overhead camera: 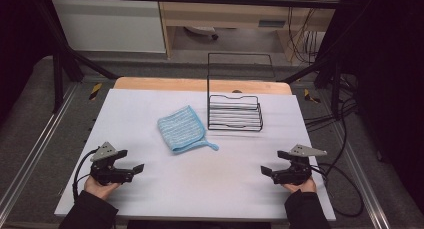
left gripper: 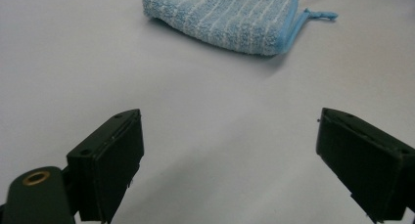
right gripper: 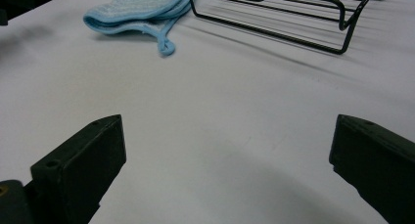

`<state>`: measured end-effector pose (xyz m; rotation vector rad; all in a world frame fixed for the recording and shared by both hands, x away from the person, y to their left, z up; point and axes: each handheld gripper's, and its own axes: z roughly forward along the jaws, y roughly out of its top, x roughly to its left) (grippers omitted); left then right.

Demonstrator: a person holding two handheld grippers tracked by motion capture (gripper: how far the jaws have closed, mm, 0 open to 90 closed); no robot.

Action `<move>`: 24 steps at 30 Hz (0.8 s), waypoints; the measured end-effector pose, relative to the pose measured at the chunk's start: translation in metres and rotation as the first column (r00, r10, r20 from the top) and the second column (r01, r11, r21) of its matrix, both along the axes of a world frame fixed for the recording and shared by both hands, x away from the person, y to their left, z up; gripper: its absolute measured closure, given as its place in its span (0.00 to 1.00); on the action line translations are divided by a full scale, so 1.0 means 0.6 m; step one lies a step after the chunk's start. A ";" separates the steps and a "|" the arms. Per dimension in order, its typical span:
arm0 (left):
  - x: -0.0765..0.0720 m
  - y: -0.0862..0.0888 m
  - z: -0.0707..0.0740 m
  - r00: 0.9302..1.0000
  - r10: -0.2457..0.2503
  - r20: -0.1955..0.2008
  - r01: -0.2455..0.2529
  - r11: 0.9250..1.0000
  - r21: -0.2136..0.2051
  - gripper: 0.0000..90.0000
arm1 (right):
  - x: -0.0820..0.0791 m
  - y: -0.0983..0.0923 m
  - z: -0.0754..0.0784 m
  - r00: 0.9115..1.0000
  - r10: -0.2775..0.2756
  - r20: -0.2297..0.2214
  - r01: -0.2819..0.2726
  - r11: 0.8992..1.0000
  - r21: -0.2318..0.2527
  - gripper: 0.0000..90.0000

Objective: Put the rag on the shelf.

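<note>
While both hands rest at the near edge of the desk (overhead camera: 150, 189), the left gripper (overhead camera: 131, 165) and the right gripper (overhead camera: 270, 170) point inward toward each other with jaws spread wide and nothing between them. This reads as a ready stance that leaves the working area open. In the left gripper view, bare desk surface lies between the jaws, and the folded blue striped cloth (left gripper: 225, 16) sits well ahead. The cloth lies flat near the desk centre, apart from both grippers, its hanging loop (right gripper: 166, 47) trailing toward the near right, where a jaw could probably pinch it. Just beyond the cloth, to its right, the black wire rack (overhead camera: 235, 113) stands with its tall back frame upright, likely the intended destination.
</note>
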<state>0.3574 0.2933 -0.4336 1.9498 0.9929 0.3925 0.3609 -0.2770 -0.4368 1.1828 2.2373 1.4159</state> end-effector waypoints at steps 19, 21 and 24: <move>0.009 -0.021 0.008 1.000 0.007 -0.010 -0.007 1.000 0.017 0.12 | 0.001 0.010 -0.004 1.000 0.008 -0.006 -0.008 0.999 -0.036 0.01; 0.013 -0.025 0.012 1.000 0.006 -0.013 -0.006 1.000 0.017 0.12 | 0.001 0.011 -0.004 1.000 0.008 -0.009 -0.008 0.999 -0.036 0.01; 0.019 -0.035 0.018 1.000 0.000 -0.020 0.000 1.000 0.025 0.12 | 0.001 0.011 -0.004 1.000 0.008 -0.007 -0.009 0.999 -0.039 0.01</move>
